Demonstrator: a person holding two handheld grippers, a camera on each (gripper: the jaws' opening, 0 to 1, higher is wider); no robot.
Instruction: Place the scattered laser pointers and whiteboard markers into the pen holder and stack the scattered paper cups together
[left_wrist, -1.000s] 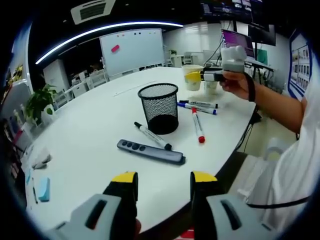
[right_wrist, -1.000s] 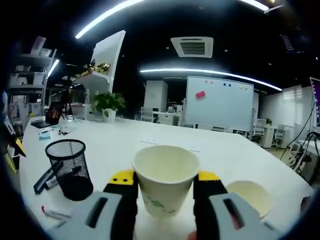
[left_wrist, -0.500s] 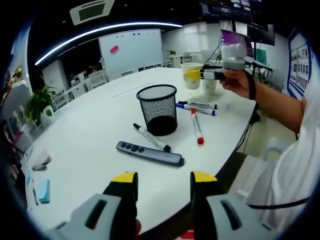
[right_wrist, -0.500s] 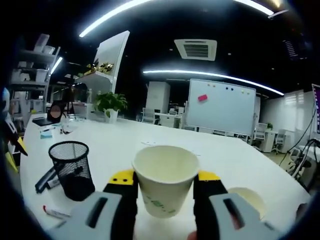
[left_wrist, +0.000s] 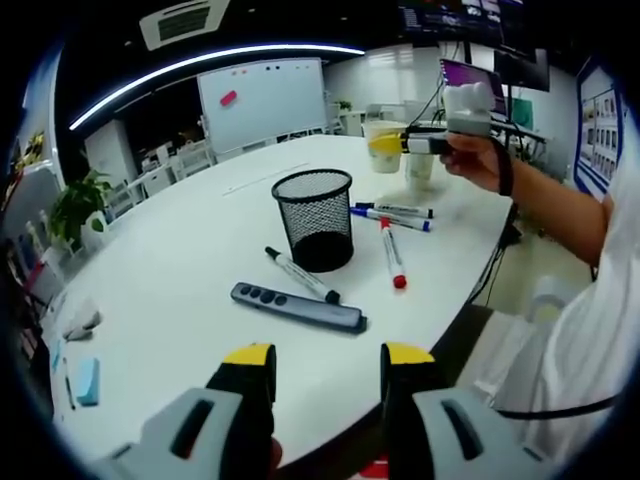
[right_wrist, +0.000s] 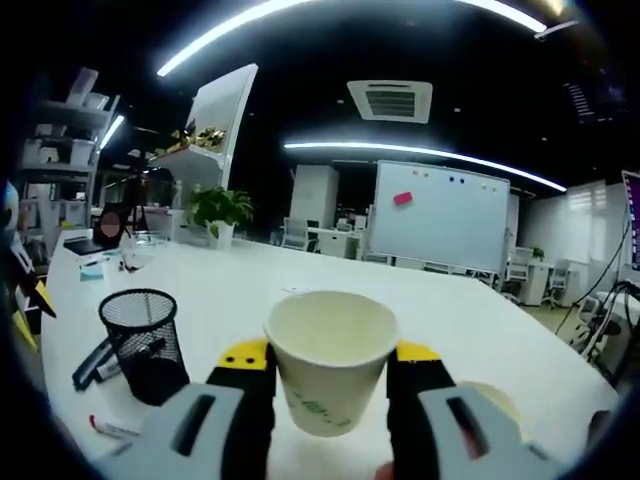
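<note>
At the bottom of each view, the left gripper (left_wrist: 325, 365) and right gripper (right_wrist: 330, 365) are grey with yellow-capped black jaws. At the right edge of the left gripper view, the person wears a white sleeve (left_wrist: 600, 330) and a dark wrist strap (left_wrist: 503, 172).

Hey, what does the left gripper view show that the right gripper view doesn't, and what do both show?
Left gripper view alone: the open left gripper, a laser pointer, blue marker, and the person's hand.

Right gripper view alone: inside the held paper cup, clamped by the right gripper, with a shelf unit behind.

Both: the mesh pen holder, a red-capped marker, the second cup, and the whiteboard.
</note>
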